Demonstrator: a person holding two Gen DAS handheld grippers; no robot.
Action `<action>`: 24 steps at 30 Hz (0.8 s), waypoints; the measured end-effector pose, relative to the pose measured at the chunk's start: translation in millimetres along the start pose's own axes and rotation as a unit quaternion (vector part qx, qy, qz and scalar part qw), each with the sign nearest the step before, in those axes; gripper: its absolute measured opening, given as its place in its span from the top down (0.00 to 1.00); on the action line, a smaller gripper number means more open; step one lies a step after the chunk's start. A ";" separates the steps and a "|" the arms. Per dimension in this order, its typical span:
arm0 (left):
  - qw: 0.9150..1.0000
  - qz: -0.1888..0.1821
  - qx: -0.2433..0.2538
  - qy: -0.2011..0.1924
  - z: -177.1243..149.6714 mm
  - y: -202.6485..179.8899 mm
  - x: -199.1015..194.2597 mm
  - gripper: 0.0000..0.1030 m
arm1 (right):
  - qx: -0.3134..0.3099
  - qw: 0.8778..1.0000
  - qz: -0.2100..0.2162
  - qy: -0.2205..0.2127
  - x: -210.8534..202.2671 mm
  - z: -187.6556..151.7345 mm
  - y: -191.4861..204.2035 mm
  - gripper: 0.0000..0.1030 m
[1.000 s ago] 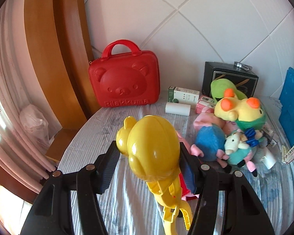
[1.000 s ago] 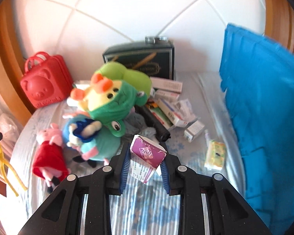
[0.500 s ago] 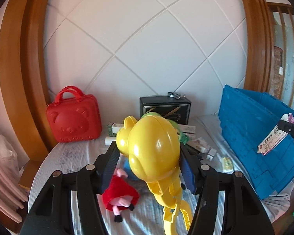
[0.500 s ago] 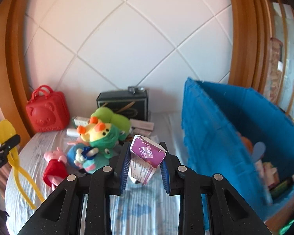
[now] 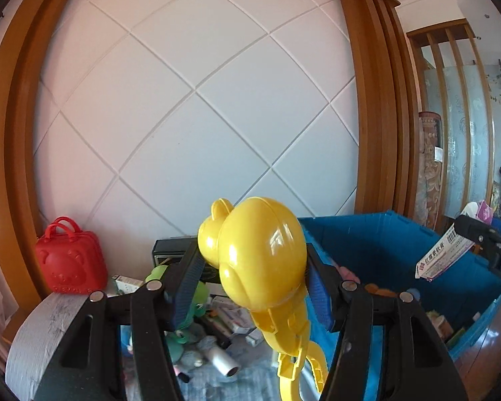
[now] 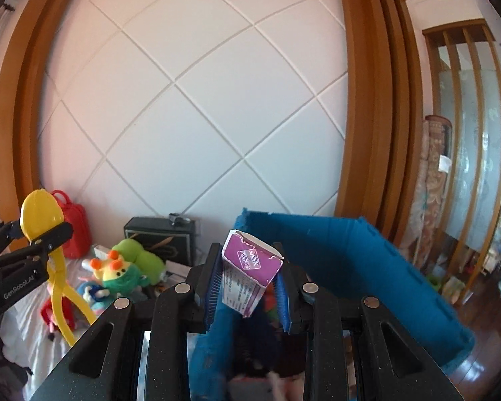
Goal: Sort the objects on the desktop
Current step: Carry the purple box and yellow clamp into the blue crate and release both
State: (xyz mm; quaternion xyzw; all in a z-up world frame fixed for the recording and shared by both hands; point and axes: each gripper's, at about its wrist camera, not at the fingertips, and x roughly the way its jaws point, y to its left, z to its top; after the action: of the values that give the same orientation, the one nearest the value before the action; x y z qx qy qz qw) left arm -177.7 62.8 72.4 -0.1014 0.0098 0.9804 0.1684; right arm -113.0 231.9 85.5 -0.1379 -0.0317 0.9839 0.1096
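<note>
My left gripper (image 5: 250, 287) is shut on a yellow bear-headed plastic toy (image 5: 260, 264) with long tong-like legs, held high above the table. It also shows in the right wrist view (image 6: 41, 215). My right gripper (image 6: 248, 284) is shut on a small purple and white carton (image 6: 248, 274), held over the open blue crate (image 6: 350, 267). The carton (image 5: 442, 255) and the crate (image 5: 384, 250) show at the right of the left wrist view.
A pile of plush toys (image 6: 120, 270), small boxes (image 5: 230, 314) and a white roll (image 5: 222, 361) lie on the cloth-covered table (image 5: 43, 327). A red bear case (image 5: 68, 264) and a black box (image 6: 160, 234) stand against the quilted wall. The crate holds several items.
Both grippers have risen and swung right with their loads. The right gripper with the carton is now over the crate's opening; the table's toys sit lower in both views.
</note>
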 end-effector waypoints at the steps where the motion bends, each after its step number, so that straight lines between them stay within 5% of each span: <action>1: 1.000 -0.009 0.003 -0.002 7.2 -24.4 2.2 0.44 | -0.002 1.000 -0.003 -0.001 -1.0 2.8 -20.1 0.73; 6: 1.000 -0.015 0.003 -0.022 35.2 -130.5 13.2 0.44 | -0.014 1.000 -0.019 -0.009 2.3 13.3 -113.5 0.73; 12: 0.998 -0.030 0.033 0.038 17.2 -226.3 49.5 0.44 | -0.011 0.999 -0.022 0.022 18.3 -2.4 -191.4 0.73; 24: 0.982 -0.029 0.056 0.180 -50.4 -282.5 101.7 0.39 | -0.006 0.992 0.025 0.127 75.7 -72.6 -235.8 0.73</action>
State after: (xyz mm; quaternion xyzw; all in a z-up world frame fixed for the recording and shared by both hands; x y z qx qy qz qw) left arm -167.8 359.9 6.7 -0.2666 0.0917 0.9388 0.1977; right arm -115.0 480.9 17.6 -0.2634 -0.0196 0.9605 0.0878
